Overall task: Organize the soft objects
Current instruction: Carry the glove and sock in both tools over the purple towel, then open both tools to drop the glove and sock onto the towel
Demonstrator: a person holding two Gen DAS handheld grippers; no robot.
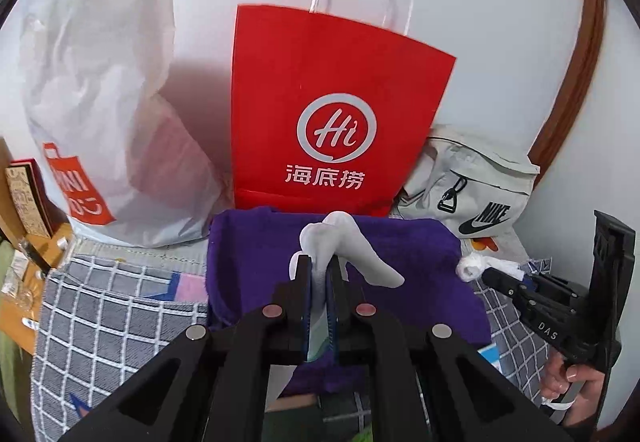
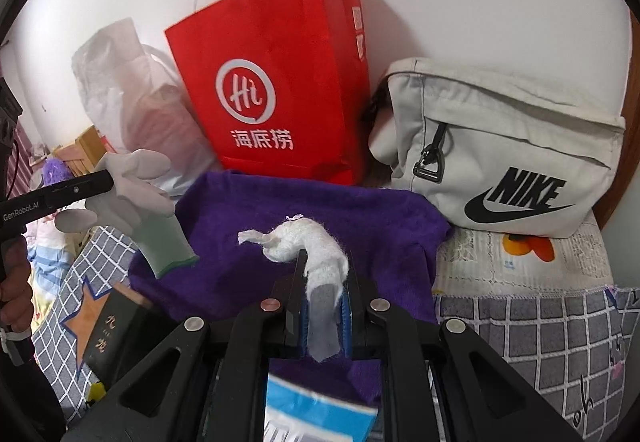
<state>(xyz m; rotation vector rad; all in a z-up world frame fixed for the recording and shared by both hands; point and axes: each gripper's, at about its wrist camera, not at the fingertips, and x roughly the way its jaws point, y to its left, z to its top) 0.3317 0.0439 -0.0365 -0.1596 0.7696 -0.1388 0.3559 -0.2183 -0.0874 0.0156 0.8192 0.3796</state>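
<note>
leaning against the white wall [image 1: 480, 22] stand three bags: a red paper bag [image 1: 328, 90] with white handles in the middle; a white plastic bag [image 1: 100, 102] on its left; a pale grey nike bag [image 2: 500, 146] on its right, touching the red one in the left wrist view; below them spreads a grey checked cover [image 1: 100, 302], and on it, just in front of the red bag, lies a purple cloth [image 1: 256, 262]; at the far left edge sits a wooden shelf [image 1: 44, 242] with a small box on it; a dark book [image 2: 108, 330] lies on the cover beside the cloth's left edge.

over the cloth hang both claws, each pointing down at a slant; the left claw [image 1: 319, 282] is clamped on a white glove [image 1: 344, 242], the fingers sticking up and out past the tips, the green-edged cuff dangling in the right wrist view; the right claw [image 2: 323, 282] is clamped on a fuzzy white sock [image 2: 308, 242], its grey end caught between the blue pads, its toe curling forward above the cloth; a hand [image 1: 568, 382] grips the right claw's handle at the frame's right edge.
</note>
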